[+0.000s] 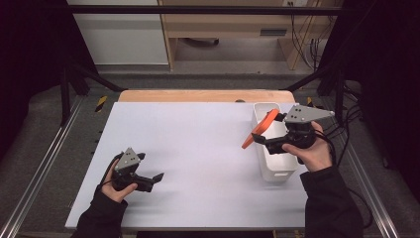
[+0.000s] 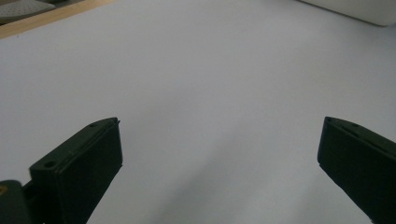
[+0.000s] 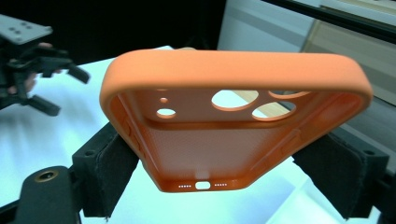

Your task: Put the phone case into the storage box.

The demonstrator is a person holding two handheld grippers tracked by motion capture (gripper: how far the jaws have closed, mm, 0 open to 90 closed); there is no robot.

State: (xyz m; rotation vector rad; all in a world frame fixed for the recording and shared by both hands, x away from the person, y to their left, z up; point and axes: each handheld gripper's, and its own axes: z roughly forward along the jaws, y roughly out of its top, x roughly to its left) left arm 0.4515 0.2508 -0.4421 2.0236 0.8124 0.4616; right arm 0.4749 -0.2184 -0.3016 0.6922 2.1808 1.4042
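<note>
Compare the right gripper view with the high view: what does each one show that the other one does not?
The right gripper view alone shows the inside of the orange phone case: its camera cutouts, the port holes at its end and the two black jaws pressing its sides. The high view alone shows the white bin under the case, both of the person's sleeves and the floor around the white table. Both share the case held by the right gripper and the left gripper, open over the table.

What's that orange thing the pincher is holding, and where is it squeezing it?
The right gripper holds an orange phone case by its two long sides.
</note>
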